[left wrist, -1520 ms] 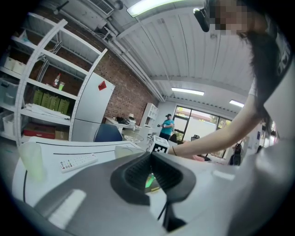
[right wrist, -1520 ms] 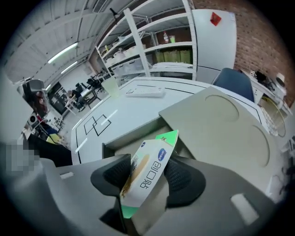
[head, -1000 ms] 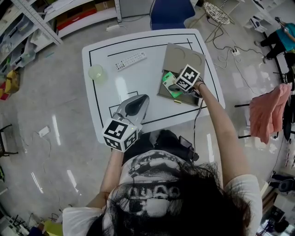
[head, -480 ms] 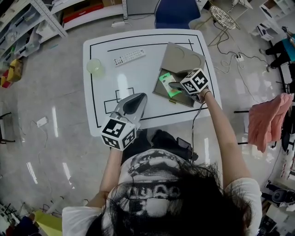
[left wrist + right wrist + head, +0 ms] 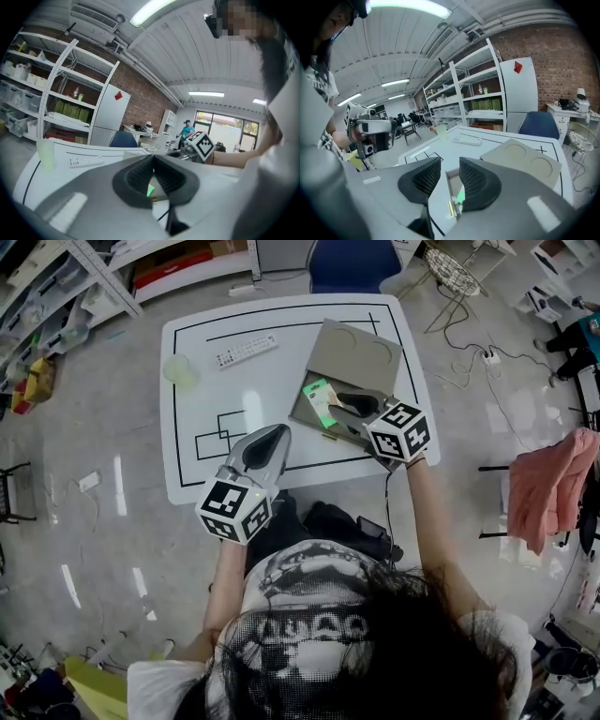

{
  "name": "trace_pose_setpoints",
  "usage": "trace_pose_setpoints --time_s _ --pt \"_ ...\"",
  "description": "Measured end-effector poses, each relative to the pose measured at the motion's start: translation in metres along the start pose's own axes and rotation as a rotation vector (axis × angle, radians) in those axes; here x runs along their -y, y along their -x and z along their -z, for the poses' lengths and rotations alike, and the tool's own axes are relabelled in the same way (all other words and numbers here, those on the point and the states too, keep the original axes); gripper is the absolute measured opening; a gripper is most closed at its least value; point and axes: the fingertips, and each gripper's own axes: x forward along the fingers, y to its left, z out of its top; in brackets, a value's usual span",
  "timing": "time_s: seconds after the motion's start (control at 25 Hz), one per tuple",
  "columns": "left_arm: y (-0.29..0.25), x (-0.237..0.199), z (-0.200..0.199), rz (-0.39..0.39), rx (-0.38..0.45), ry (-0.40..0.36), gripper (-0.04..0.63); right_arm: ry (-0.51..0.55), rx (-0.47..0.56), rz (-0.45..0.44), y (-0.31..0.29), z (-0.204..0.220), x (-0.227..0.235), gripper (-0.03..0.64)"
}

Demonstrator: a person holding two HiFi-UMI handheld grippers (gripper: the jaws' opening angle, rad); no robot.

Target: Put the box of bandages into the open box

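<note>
The green box of bandages (image 5: 322,401) lies inside the grey open box (image 5: 328,427), whose lid (image 5: 361,352) leans back. My right gripper (image 5: 343,405) hovers over the box, a little to the right of the bandages, its marker cube at the table's near edge. Its jaws are closing with nothing between them; in the right gripper view (image 5: 444,164) the gap shows only the box rim and the green bandages (image 5: 461,194) beyond. My left gripper (image 5: 267,442) hangs over the table's front, pad tips together (image 5: 153,159), holding nothing.
A white remote (image 5: 244,351) and a pale green cup (image 5: 178,369) sit at the far left of the white table (image 5: 197,409). Behind the table stands a blue chair (image 5: 352,263). Shelves line the left; a pink cloth (image 5: 548,484) hangs at right.
My right gripper has drawn back from the bandage box toward the table's near edge, leaving the bandages in the open box. The left gripper has hardly moved.
</note>
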Motion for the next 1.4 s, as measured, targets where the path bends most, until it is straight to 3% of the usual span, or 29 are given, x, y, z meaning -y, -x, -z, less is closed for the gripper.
trace_pose_setpoints --time_s 0.2,0.44,1.04,1.4 --pt "-0.002 0.036 0.008 -0.038 0.016 -0.004 0.000 0.019 0.099 -0.020 0.044 0.001 -0.034 0.074" --pt "0.005 0.069 0.019 -0.095 0.045 -0.013 0.000 -0.028 0.200 -0.048 0.079 0.010 -0.064 0.006" --pt "0.019 0.110 0.050 -0.153 0.008 -0.039 0.000 -0.021 0.249 -0.051 0.105 0.033 -0.087 -0.003" --pt "0.023 0.116 0.052 -0.167 0.013 -0.050 0.000 0.069 0.267 -0.037 0.118 0.025 -0.091 -0.003"
